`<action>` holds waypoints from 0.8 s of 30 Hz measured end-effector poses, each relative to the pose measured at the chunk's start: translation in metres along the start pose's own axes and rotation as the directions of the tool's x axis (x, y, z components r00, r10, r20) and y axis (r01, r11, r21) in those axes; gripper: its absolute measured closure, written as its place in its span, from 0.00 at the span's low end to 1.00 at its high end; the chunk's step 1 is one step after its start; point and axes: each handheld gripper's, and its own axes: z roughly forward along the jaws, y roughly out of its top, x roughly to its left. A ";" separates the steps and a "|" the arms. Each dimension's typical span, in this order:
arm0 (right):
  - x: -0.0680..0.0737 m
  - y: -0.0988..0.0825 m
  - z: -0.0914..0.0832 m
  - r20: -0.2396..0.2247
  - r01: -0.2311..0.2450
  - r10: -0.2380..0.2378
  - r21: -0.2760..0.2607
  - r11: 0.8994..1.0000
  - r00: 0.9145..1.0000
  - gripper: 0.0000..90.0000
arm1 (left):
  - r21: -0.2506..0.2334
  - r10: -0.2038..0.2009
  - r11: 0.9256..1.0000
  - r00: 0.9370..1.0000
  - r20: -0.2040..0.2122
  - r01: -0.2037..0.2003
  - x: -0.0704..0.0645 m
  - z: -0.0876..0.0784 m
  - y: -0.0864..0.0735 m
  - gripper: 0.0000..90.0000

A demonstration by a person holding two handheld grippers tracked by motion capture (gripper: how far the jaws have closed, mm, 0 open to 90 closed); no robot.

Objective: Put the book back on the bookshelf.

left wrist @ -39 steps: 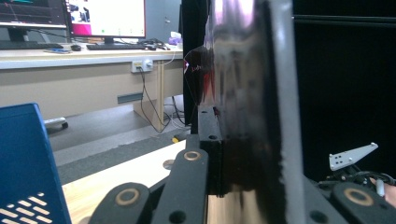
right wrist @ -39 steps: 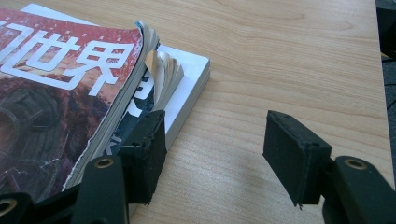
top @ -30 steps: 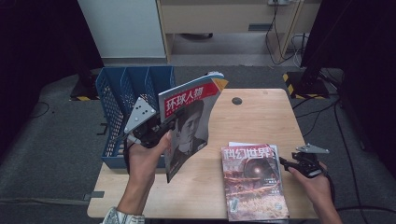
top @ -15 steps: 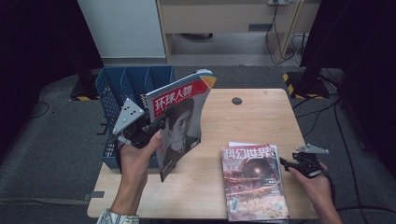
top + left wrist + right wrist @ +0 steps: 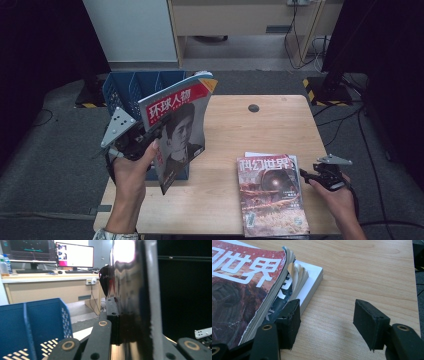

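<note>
Since the earlier frames the left gripper (image 5: 150, 136) has carried its magazine (image 5: 180, 125) sideways, away from the right gripper and closer over the blue file rack (image 5: 122, 90); the right gripper (image 5: 312, 176) has kept its place.

The left gripper's jaws are pinched tight on the magazine's edge, holding it upright and a little tilted above the table. Its cover has a red band along the top with white Chinese characters, and below that a dark portrait photo. In the left gripper view the glossy cover (image 5: 132, 300) stands edge-on between the jaws, with the rack's perforated blue wall (image 5: 37, 325) just beside them.

The right gripper's jaws stand spread, nothing between them, just beside the outer edge of a stack of 2 magazines (image 5: 272, 195) lying flat on the wooden table (image 5: 260, 125). The top one (image 5: 244, 282) has a red cover with large white characters and curled page corners; one pad sits close against the stack's edge.
</note>
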 end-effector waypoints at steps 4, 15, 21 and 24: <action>0.000 0.000 0.000 0.002 -0.005 0.005 0.003 1.000 1.000 0.43 | -0.012 -0.011 1.000 1.000 -0.012 0.011 0.007 -0.007 0.001 0.96; 0.001 -0.001 0.001 0.005 -0.003 0.003 0.003 1.000 1.000 0.43 | -0.024 -0.013 1.000 0.999 -0.039 0.012 0.019 -0.026 0.000 0.96; 0.001 -0.001 0.001 0.007 -0.005 0.005 0.003 1.000 1.000 0.43 | -0.033 -0.019 0.999 0.998 -0.054 0.018 0.025 -0.035 -0.003 0.96; 0.001 -0.001 0.001 0.007 -0.007 0.007 0.004 1.000 1.000 0.43 | -0.039 -0.022 0.999 0.998 -0.058 0.020 0.028 -0.039 -0.004 0.96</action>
